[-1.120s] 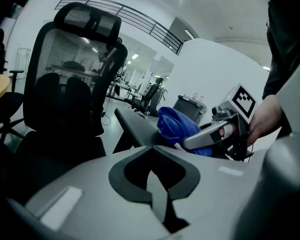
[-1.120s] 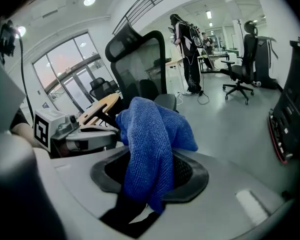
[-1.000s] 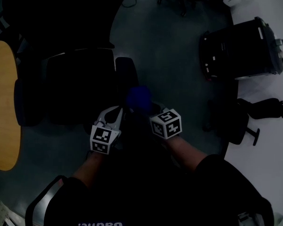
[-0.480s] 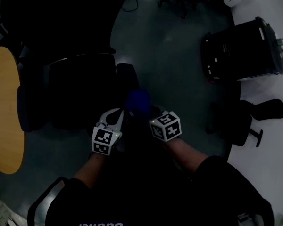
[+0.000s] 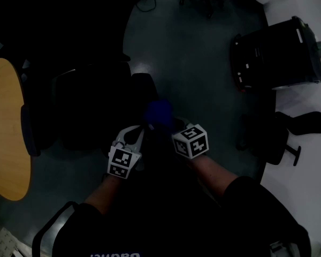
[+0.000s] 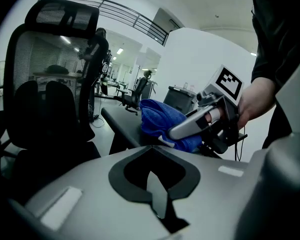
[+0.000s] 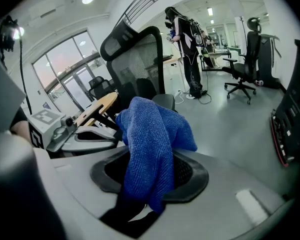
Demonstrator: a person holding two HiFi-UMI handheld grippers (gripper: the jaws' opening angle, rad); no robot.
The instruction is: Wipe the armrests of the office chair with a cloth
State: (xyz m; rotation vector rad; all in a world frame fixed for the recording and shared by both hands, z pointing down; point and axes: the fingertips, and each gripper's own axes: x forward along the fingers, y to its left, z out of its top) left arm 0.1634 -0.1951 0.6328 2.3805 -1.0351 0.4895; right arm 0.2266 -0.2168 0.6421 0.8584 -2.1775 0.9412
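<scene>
In the dim head view a black office chair stands left of centre, its right armrest running away from me. A blue cloth lies bunched on the armrest's near end, and my right gripper is shut on it. The right gripper view shows the cloth draped out of the jaws, with the mesh chair back behind. My left gripper hangs just left of the cloth, shut and empty. In its own view the cloth rests on the armrest, pinched by the right gripper's fingers.
A round wooden table lies at the far left. A black cabinet stands at the upper right, with another dark chair base below it. A person and another office chair stand far off across the grey floor.
Almost nothing differs: both grippers and the blue cloth stay at the armrest's near end, with only a slight drift of the view.
</scene>
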